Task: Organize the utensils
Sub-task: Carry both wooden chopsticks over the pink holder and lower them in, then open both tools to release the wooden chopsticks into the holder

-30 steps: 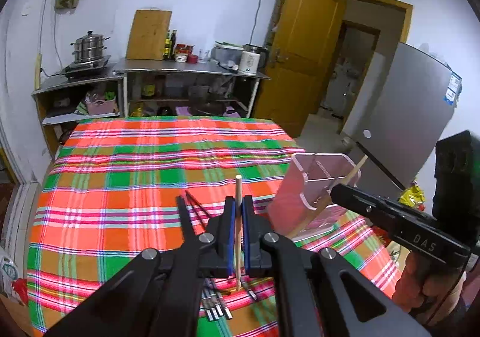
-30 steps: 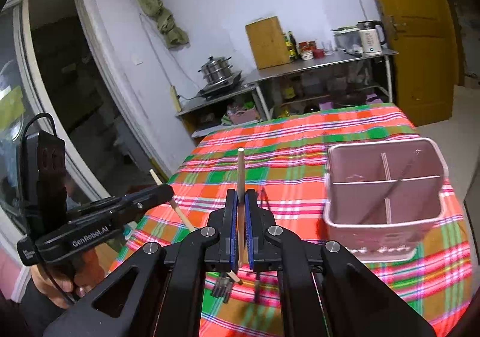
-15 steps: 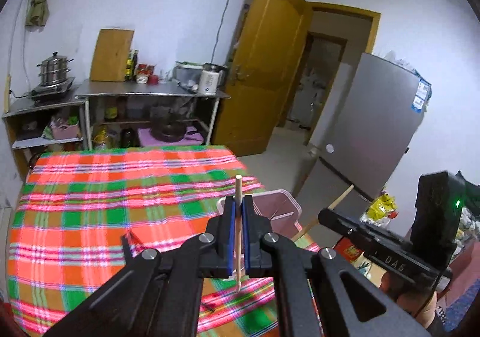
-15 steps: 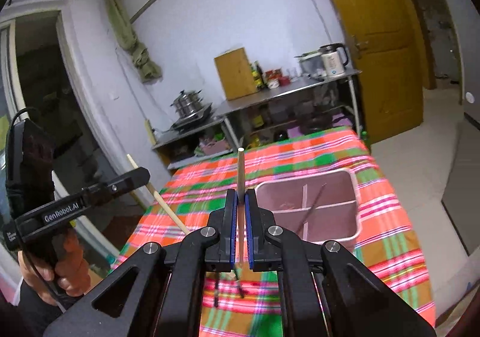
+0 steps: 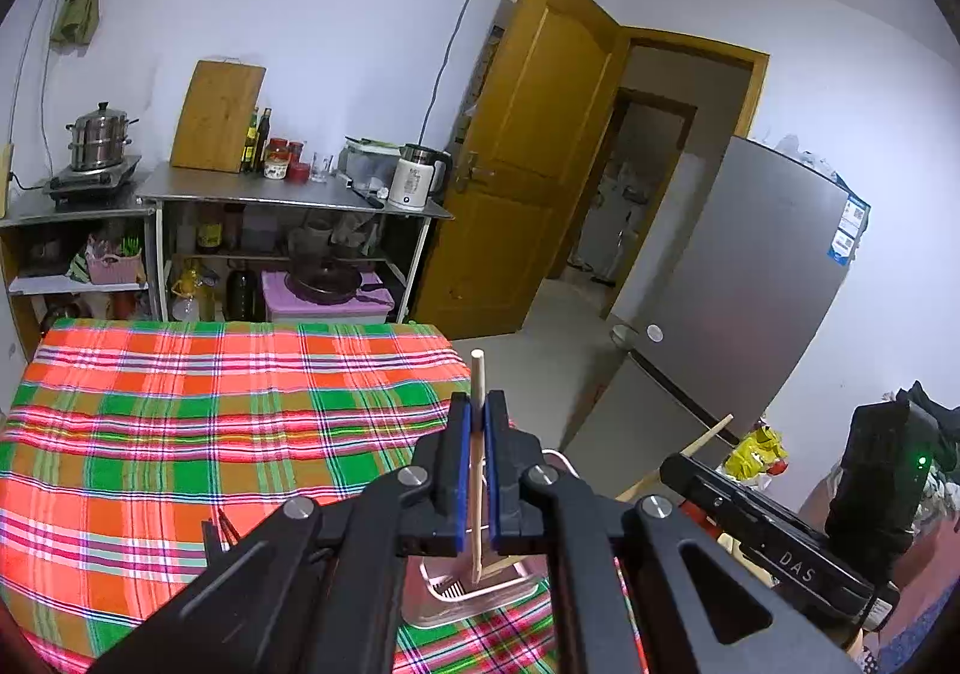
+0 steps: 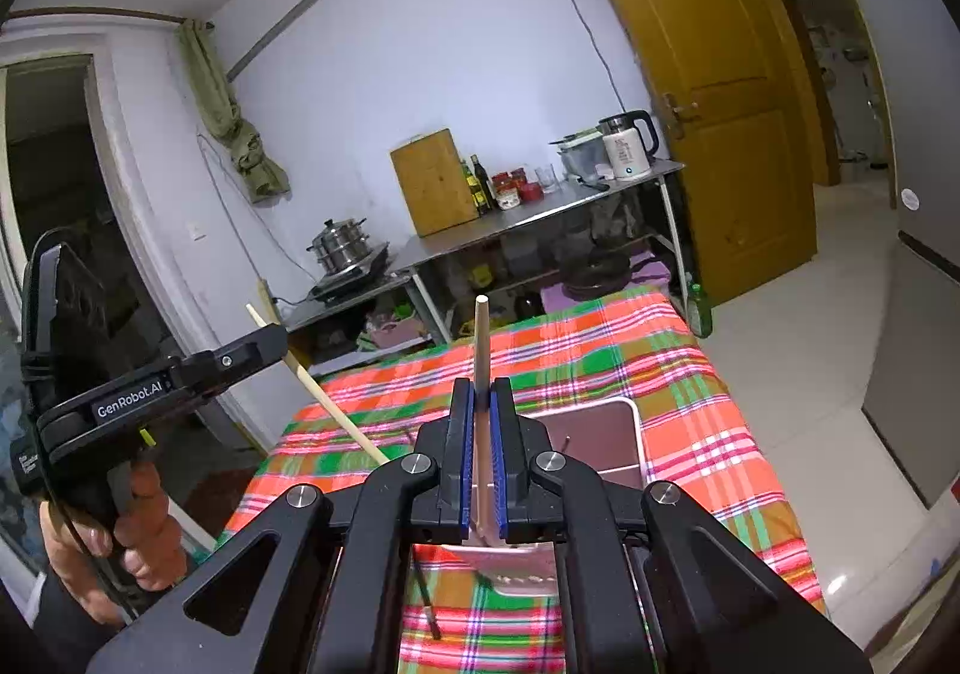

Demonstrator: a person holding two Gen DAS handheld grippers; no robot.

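Observation:
My left gripper [image 5: 475, 416] is shut on a wooden chopstick [image 5: 477, 374] that stands upright between its blue pads; its lower tip hangs over the pink utensil holder [image 5: 474, 593]. My right gripper [image 6: 480, 404] is shut on a second wooden chopstick [image 6: 481, 326], also upright, above the same pink holder [image 6: 606, 437]. A dark chopstick [image 6: 564, 443] leans inside the holder. Each gripper shows in the other's view: the right one [image 5: 684, 467] at lower right, the left one [image 6: 264, 341] at left with its chopstick [image 6: 336, 410]. A dark chopstick [image 6: 427, 608] lies on the cloth.
The table wears a red, green and orange plaid cloth [image 5: 180, 422]. Dark utensils [image 5: 216, 530] lie on it near the left gripper. A metal shelf [image 5: 288, 194] with a kettle, jars and a cutting board stands behind. A grey fridge [image 5: 738, 314] and a wooden door [image 5: 528, 164] are at right.
Both grippers have risen and pulled back from the table, chopsticks still held. The pink holder has slid from ahead of the fingers to below them in both views.

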